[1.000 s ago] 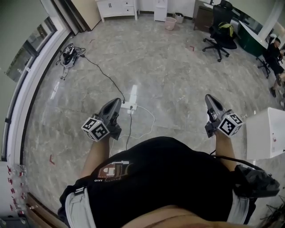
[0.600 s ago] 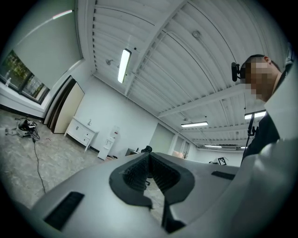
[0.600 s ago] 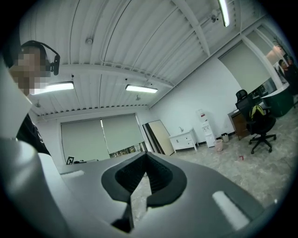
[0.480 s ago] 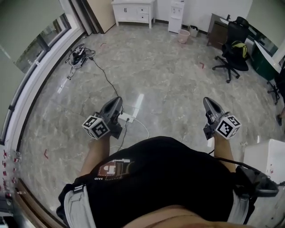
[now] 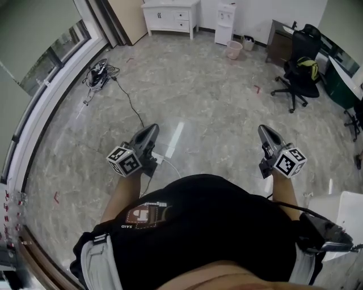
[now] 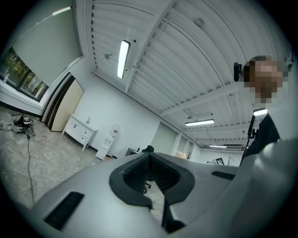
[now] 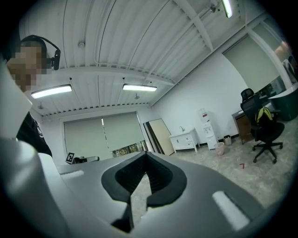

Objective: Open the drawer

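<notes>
Right tool (image 7: 145, 160), jaws together, points toward a probable white cabinet (image 7: 185, 140).

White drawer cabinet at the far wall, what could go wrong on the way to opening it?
1. The black cable and white power strip lie on the marbled grey floor near the path to the white drawer cabinet; a foot might catch them.
2. The left claw and right claw are both shut and empty, so one must open before gripping a drawer.
</notes>
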{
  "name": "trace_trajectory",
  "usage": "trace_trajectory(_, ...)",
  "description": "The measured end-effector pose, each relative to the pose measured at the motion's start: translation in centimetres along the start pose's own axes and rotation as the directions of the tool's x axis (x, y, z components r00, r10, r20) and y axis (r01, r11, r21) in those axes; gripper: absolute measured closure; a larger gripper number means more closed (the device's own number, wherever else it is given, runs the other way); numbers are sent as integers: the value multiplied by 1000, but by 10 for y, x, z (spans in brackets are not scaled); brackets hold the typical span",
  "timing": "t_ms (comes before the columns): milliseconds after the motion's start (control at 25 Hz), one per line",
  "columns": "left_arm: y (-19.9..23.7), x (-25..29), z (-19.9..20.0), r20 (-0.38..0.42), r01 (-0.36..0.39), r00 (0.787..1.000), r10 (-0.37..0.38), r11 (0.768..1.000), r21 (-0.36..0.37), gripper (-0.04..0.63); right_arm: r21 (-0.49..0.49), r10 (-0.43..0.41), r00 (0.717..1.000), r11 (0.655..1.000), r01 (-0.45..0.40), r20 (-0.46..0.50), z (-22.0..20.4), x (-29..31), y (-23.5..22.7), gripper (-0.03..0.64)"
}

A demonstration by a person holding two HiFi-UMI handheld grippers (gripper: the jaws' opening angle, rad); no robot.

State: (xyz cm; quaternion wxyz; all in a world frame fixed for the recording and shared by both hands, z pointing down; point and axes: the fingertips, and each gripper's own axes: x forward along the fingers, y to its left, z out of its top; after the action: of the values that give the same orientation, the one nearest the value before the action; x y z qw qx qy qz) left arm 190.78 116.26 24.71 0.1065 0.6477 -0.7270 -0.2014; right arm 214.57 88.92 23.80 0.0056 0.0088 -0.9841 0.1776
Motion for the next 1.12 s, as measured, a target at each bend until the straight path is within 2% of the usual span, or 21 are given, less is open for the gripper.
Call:
trace_trajectory(320, 69, 73, 4, -13, 24, 1000, -25, 999, -31, 603, -14, -39, 999, 999, 39, -11, 13, 64, -54, 624)
trace_trajectory(480, 129, 118, 30, 6, 67, 998, -67, 997, -33, 603, -53, -66, 998, 996, 66, 2, 33, 128, -79, 624)
trace_trajectory(600, 178, 143, 53, -9, 71, 997, -72, 997, -35, 603, -26, -85, 996, 996, 86, 20, 41, 181, -93, 624)
trace_trajectory(720, 226, 162, 89, -15, 82, 997, -82, 997, -6, 603, -25, -82, 996, 996, 82, 29, 57, 244, -100, 624)
trace_trajectory(880, 296, 175, 125, -20, 55, 998, -55, 998, 0, 603, -27, -66, 997, 997, 68, 49, 72, 326, -108, 624)
trace_trajectory(1120, 367, 184, 148, 27, -6, 1000, 6, 1000, -4, 603, -32, 8, 1000, 999, -9, -4, 65, 424, -124, 624)
